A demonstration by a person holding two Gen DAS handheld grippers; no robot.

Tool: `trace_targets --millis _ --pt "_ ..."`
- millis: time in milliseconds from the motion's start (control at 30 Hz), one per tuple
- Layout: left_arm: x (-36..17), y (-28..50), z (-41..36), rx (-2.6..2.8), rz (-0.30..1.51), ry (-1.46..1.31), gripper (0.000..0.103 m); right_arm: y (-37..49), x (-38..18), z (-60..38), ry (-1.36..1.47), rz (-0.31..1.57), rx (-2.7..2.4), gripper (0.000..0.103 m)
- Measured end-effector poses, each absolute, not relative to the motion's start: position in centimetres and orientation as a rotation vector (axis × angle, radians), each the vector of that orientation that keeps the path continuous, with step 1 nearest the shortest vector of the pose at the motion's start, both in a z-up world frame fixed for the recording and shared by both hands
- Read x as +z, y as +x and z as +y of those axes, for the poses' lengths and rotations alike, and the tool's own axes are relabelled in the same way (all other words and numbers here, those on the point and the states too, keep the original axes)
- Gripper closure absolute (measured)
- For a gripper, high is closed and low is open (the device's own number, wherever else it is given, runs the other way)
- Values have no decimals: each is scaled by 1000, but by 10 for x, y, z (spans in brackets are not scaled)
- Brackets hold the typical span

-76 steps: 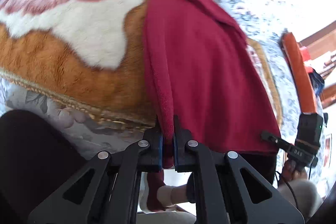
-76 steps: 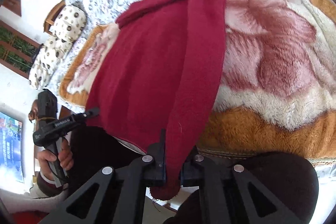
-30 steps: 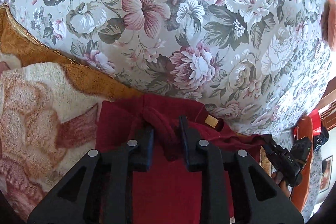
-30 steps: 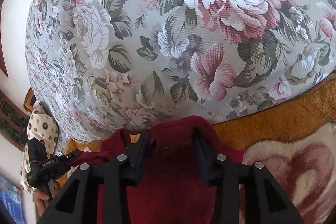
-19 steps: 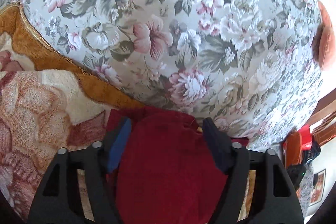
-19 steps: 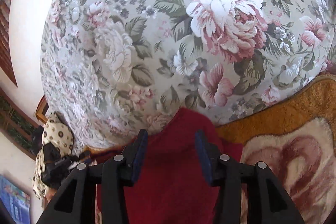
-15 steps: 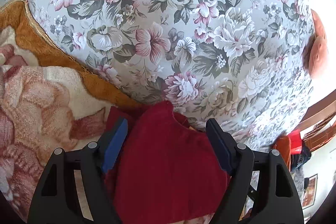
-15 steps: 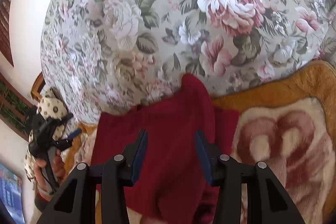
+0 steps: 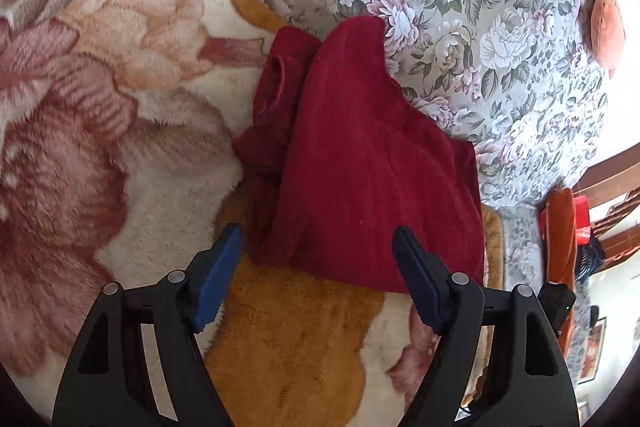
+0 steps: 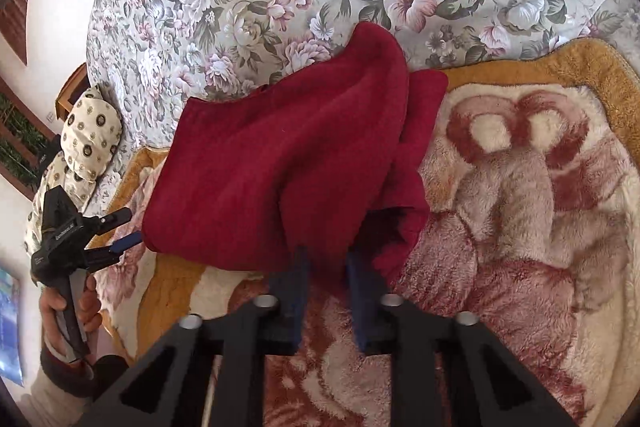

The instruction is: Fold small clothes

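Only right view shows patterned pillow point(image 10: 80, 139)

bare blanket point(image 9: 296, 339) near, garment point(image 9: 372, 163) ahead

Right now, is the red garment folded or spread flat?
Folded. The red garment lies doubled over on the plush blanket, one layer on another, its lower layer showing along one side.

Red garment point(image 9: 372, 167) on plush blanket point(image 9: 100, 131)
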State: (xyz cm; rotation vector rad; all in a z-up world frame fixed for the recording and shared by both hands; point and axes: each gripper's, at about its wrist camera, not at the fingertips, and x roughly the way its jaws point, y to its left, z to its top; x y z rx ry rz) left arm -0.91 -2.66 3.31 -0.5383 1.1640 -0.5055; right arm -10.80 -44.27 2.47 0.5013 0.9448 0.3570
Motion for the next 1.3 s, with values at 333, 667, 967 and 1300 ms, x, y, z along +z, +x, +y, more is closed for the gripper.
trace_targets --millis 333,667,967,1300 --pt "28 -17 -19 -490 1097 -521 26 -120 14 -461 397 991 227 97" --pt "41 -28 -29 -547 1047 -337 26 -140 60 -454 520 864 277 92" --pt "17 -24 -52 -526 1111 -101 74 -128 37 -433 527 915 324 91" --pt "31 -15 -34 -527 1081 -120 94 -123 50 -437 535 884 339 91"
